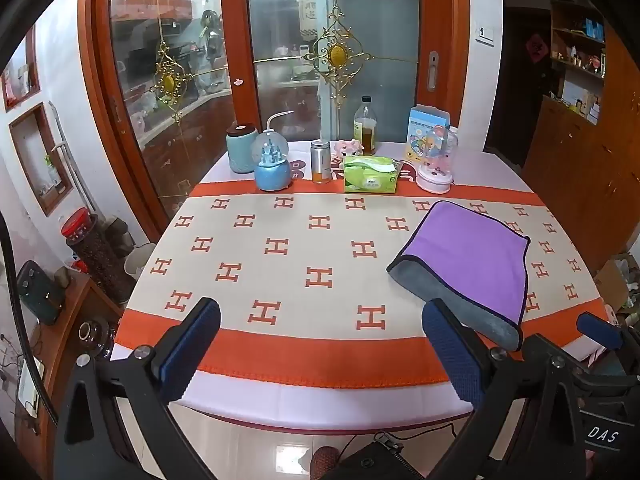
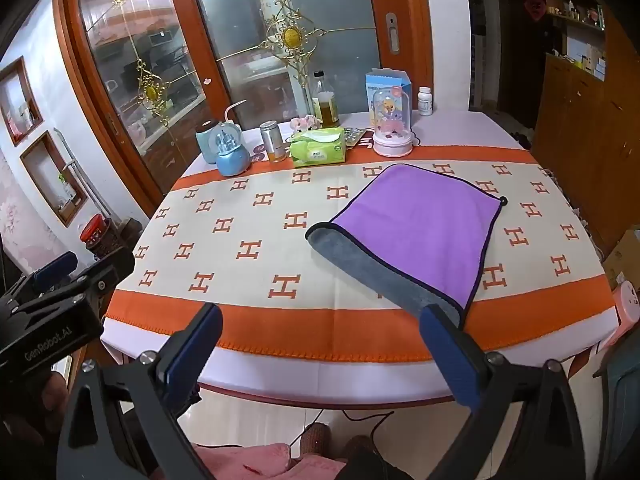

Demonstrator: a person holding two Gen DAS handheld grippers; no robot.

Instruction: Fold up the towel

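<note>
A purple towel [image 1: 472, 256] with a grey underside and dark edging lies folded on the patterned tablecloth [image 1: 280, 248], at the right of the table; the grey fold faces the near edge. It also shows in the right wrist view [image 2: 416, 224]. My left gripper [image 1: 320, 344] is open and empty, held back over the near table edge, left of the towel. My right gripper [image 2: 320, 344] is open and empty, also over the near edge, its right finger [image 2: 448, 344] just in front of the towel's near corner. The left gripper's body shows at the far left of the right wrist view [image 2: 52, 304].
Along the table's far edge stand a blue snow globe [image 1: 274, 168], a teal jar [image 1: 241, 148], a metal can [image 1: 321, 160], a green tissue pack [image 1: 370, 174], an oil bottle [image 1: 365, 126], a pink dome toy [image 1: 436, 160] and a blue box [image 1: 426, 128]. Glass doors stand behind. A wooden cabinet [image 1: 580, 160] is at the right.
</note>
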